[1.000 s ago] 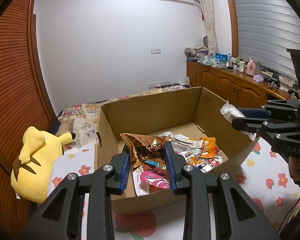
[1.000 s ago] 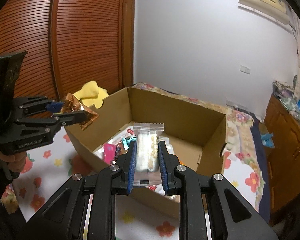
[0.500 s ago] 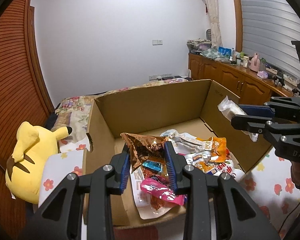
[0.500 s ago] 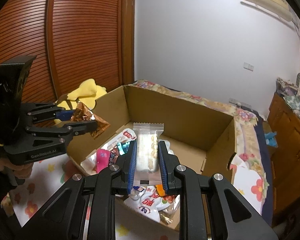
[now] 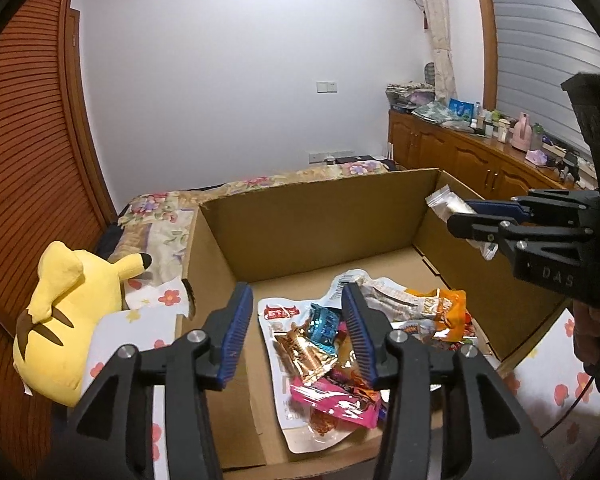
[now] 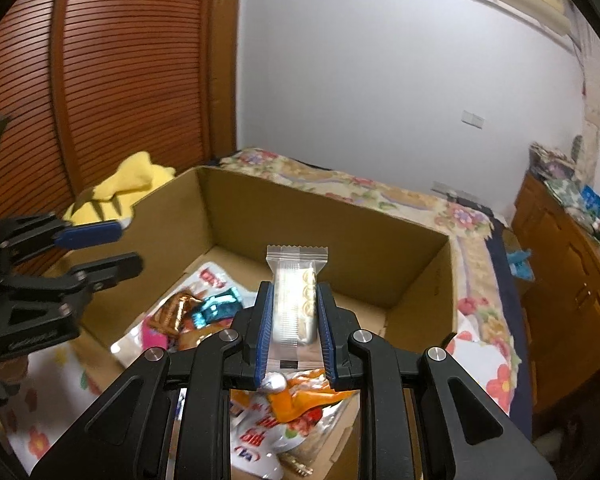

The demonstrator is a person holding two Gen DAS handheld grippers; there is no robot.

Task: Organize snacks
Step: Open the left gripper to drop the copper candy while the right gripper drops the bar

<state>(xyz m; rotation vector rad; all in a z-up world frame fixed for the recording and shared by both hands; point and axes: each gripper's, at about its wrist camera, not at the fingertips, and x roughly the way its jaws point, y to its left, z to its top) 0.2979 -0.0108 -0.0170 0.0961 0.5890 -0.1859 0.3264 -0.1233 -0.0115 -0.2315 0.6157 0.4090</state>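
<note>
Lay loose in the box [image 5: 316, 220]: copper packet [image 5: 306, 354], atop the snack pile [image 5: 364, 344], beside a teal wrapper [image 5: 325, 324] and above a pink one [image 5: 332, 394]. Hung over that pile, left gripper [image 5: 296, 332], jaws just spread apart and released, nothing between the pads. Stood pinched upright in the right gripper [image 6: 294, 330], clear wafer pack [image 6: 294, 292], jaws clenched on its sides, poised above the box's near right corner. Sat outside the box's left wall on floral bedding [image 5: 156, 220], yellow plush [image 5: 68, 316].
</note>
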